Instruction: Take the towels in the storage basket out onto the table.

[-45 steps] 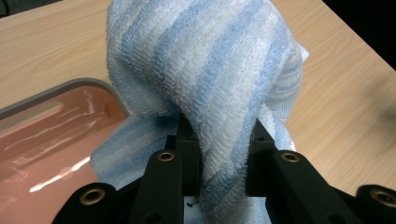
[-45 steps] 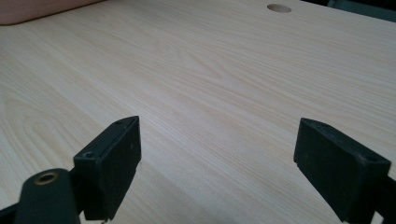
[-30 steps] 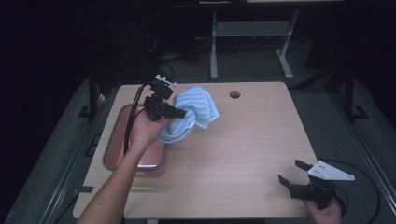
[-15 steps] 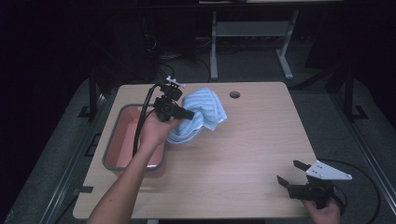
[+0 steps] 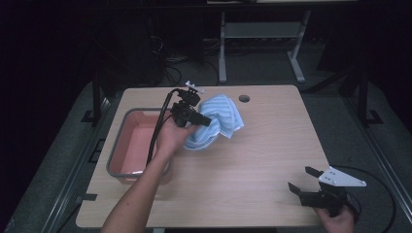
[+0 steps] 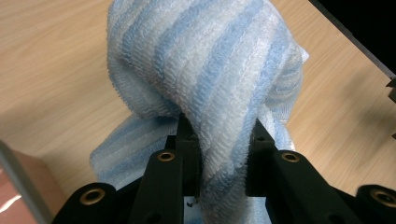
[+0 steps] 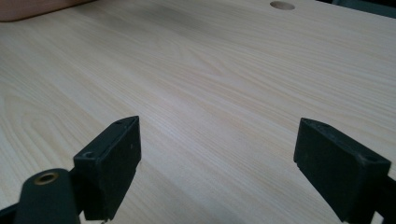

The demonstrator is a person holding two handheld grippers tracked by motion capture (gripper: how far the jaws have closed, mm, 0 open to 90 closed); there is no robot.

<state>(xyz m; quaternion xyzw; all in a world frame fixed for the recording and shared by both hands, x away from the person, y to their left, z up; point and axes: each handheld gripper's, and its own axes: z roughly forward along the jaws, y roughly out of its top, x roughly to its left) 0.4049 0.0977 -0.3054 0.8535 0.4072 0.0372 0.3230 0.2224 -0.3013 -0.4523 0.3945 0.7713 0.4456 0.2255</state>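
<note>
A blue and white striped towel [image 5: 221, 116] is bunched up at the back middle of the wooden table [image 5: 252, 160]. My left gripper [image 5: 206, 121] is shut on a fold of it and holds it up off the table. In the left gripper view the towel [image 6: 210, 84] is pinched between the two black jaws and drapes over them. My right gripper [image 5: 303, 180] rests near the table's front right corner, open with nothing between its fingers; the right gripper view shows bare wood between the wide-apart fingers [image 7: 109, 163].
A pink tub [image 5: 127, 145] with a grey rim stands at the table's left side, just left of my left forearm. A round cable hole [image 5: 244, 98] is in the tabletop behind the towel. Dark floor and a metal frame lie beyond the table.
My left gripper has carried the towel a little to the right and farther from the tub. The right gripper has stayed where it was.
</note>
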